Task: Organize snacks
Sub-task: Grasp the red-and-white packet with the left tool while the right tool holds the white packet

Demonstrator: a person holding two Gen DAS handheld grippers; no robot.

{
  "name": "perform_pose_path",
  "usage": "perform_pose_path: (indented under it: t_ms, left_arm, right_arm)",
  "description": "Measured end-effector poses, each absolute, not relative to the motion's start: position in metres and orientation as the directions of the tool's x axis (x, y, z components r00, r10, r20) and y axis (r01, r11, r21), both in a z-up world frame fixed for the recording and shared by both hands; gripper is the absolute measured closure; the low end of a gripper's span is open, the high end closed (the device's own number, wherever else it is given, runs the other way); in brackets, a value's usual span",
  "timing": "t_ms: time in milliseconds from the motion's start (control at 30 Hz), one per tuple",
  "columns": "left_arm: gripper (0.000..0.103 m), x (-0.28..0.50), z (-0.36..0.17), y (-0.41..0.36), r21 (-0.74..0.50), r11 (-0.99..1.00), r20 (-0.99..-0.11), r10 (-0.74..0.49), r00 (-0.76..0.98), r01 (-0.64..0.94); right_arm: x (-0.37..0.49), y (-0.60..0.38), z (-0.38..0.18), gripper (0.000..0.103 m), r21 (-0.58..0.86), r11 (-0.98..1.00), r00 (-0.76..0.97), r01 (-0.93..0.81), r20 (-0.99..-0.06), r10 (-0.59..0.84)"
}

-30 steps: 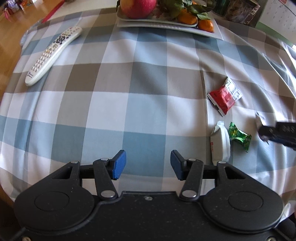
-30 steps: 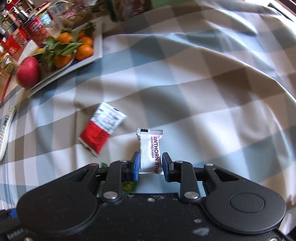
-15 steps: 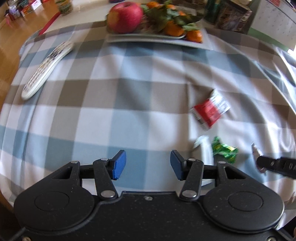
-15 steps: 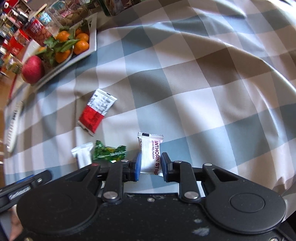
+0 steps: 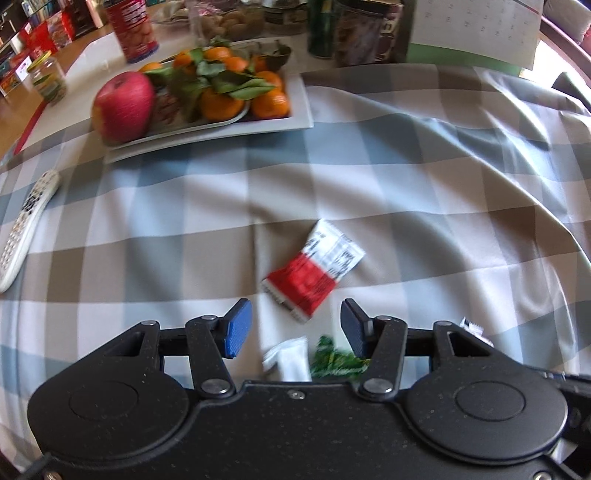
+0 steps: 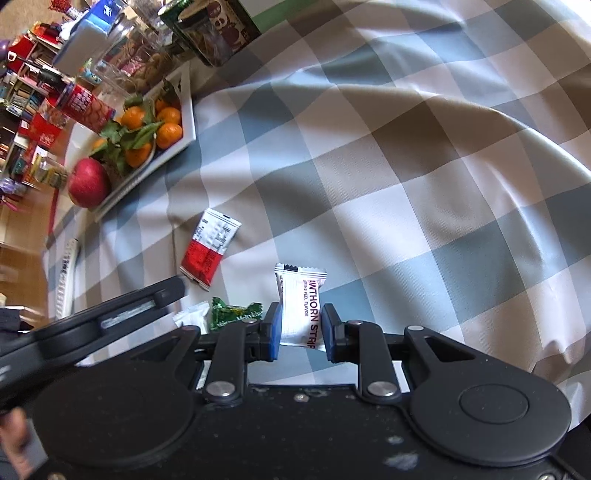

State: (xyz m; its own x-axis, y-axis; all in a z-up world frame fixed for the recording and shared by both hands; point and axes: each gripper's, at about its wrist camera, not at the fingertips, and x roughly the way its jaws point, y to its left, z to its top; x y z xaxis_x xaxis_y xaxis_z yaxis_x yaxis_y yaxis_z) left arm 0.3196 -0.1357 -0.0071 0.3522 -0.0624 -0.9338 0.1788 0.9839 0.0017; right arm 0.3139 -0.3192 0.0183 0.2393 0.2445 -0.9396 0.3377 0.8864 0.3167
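My right gripper [image 6: 301, 330] is shut on a white hawthorn strip packet [image 6: 301, 299] and holds it above the checked cloth. My left gripper [image 5: 291, 328] is open and empty, hovering over a small white packet [image 5: 290, 358] and a green candy [image 5: 336, 360], with a red-and-white snack packet [image 5: 314, 271] just ahead of its tips. In the right wrist view the red-and-white packet [image 6: 209, 248], the green candy [image 6: 234, 314] and the white packet [image 6: 194, 314] lie left of my held packet, and the left gripper's body [image 6: 92, 317] reaches in from the left.
A white tray [image 5: 299, 110] with oranges and a red apple [image 5: 123, 107] stands at the back. A white remote [image 5: 26, 229] lies at the left edge. Jars, cans and boxes [image 5: 354, 29] line the far side. The cloth is wrinkled at right.
My left gripper has moved right and forward, so the three loose snacks now sit at its tips. My right gripper has lifted and tilted, still holding the hawthorn packet.
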Motion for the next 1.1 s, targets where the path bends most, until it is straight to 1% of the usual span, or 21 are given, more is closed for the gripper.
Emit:
perform_pose_path:
  t_ms: [300, 500, 733, 833, 967, 1100]
  left_arm:
    - [0.044, 0.331, -0.022, -0.157, 0.063, 0.972, -0.929, -0.026, 0.37, 0.226]
    - [0.044, 0.34, -0.033, -0.163, 0.044, 0.975, -0.939, -0.035, 0.343, 0.22]
    - [0.044, 0.349, -0.045, -0.171, 0.096, 0.974, -0.931, 0.015, 0.366, 0.205]
    - [0.039, 0.353, -0.047, -0.172, 0.104, 0.973, -0.93, 0.021, 0.366, 0.207]
    - [0.036, 0.36, -0.047, -0.17, 0.093, 0.977, -0.93, 0.016, 0.366, 0.194]
    - [0.036, 0.369, -0.05, -0.163, 0.072, 0.986, -0.936, 0.014, 0.351, 0.152]
  right_arm:
    - [0.311, -0.338, 0.028, 0.078, 0.37, 0.85, 0.266, 0.374, -0.921, 0.284]
    - [0.311, -0.346, 0.035, 0.078, 0.401, 0.829, 0.288, 0.39, -0.908, 0.304]
    - [0.311, -0.346, 0.035, 0.078, 0.417, 0.819, 0.286, 0.395, -0.902, 0.322]
    - [0.311, -0.345, 0.035, 0.078, 0.422, 0.817, 0.286, 0.392, -0.9, 0.328]
    - [0.312, -0.342, 0.035, 0.078, 0.426, 0.817, 0.285, 0.388, -0.899, 0.333]
    - [0.313, -0.341, 0.034, 0.078, 0.428, 0.816, 0.28, 0.388, -0.899, 0.338]
